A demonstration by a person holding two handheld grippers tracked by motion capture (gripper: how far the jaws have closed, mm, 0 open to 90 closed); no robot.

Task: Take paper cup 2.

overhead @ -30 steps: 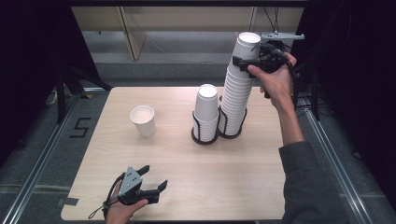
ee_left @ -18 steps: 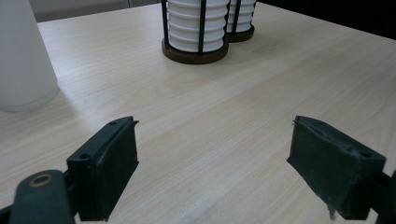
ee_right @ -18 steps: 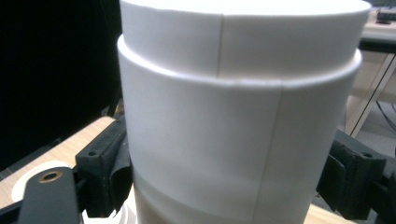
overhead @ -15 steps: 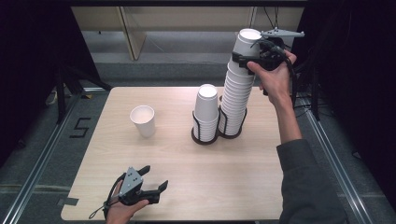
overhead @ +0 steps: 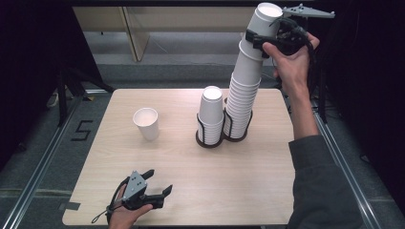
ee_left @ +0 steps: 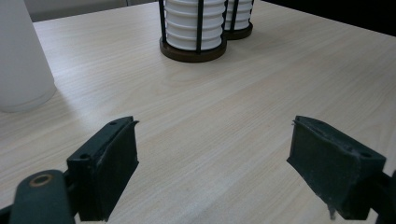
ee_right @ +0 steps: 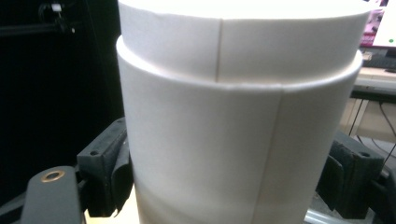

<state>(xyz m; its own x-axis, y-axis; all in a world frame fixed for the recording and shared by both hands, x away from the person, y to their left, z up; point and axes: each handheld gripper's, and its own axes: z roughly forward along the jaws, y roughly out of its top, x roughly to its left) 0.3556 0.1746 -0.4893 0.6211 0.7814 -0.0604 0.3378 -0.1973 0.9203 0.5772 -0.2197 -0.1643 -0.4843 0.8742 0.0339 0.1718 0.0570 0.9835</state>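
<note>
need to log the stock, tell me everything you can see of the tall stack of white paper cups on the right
The tall stack of white paper cups is made of many nested cups, mouths up, their rolled rims forming ridges along its length. Its foot sits in a round black wire holder on the pale wooden table, beside a shorter stack in a matching holder. It leans a little to the right toward the top. The right gripper is clamped on the uppermost cups, whose paper seam shows in the right gripper view.
</note>
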